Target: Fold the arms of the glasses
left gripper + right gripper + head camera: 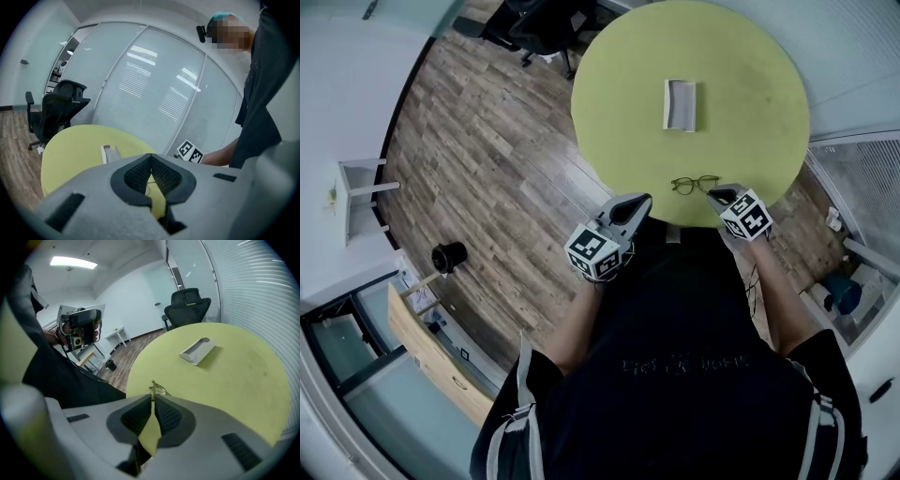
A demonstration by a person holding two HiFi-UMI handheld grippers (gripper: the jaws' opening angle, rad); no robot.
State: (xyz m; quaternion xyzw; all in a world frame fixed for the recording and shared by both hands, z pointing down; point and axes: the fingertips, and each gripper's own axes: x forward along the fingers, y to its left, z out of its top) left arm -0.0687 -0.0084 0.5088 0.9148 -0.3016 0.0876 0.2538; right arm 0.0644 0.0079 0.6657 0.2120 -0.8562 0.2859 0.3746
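From the head view, the white case (680, 104) is lying open near the middle of the round yellow-green worktop (750, 75). The glasses (695, 185) are sitting on the person's side of the case, close to the worktop's near edge. The right gripper (713, 192) is meeting the glasses at their right end, while the left gripper (643, 201) is hovering left of the glasses, apart from them and farther from the case. A black office chair (546, 23) is standing on the wooden floor beyond the case.

In the left gripper view, the left gripper (151, 157) is showing its pads pressed together at the tips, clenched with nothing between them. The case (110, 153) is lying ahead of it, and the right gripper's marker cube (190, 151) is showing to the right of the case.

In the right gripper view, the right gripper (153, 397) is pinching a thin end of the glasses (157, 389) – a short stub is sticking out past the closed tips. The case (198, 350) is lying farther out – well apart from the glasses.
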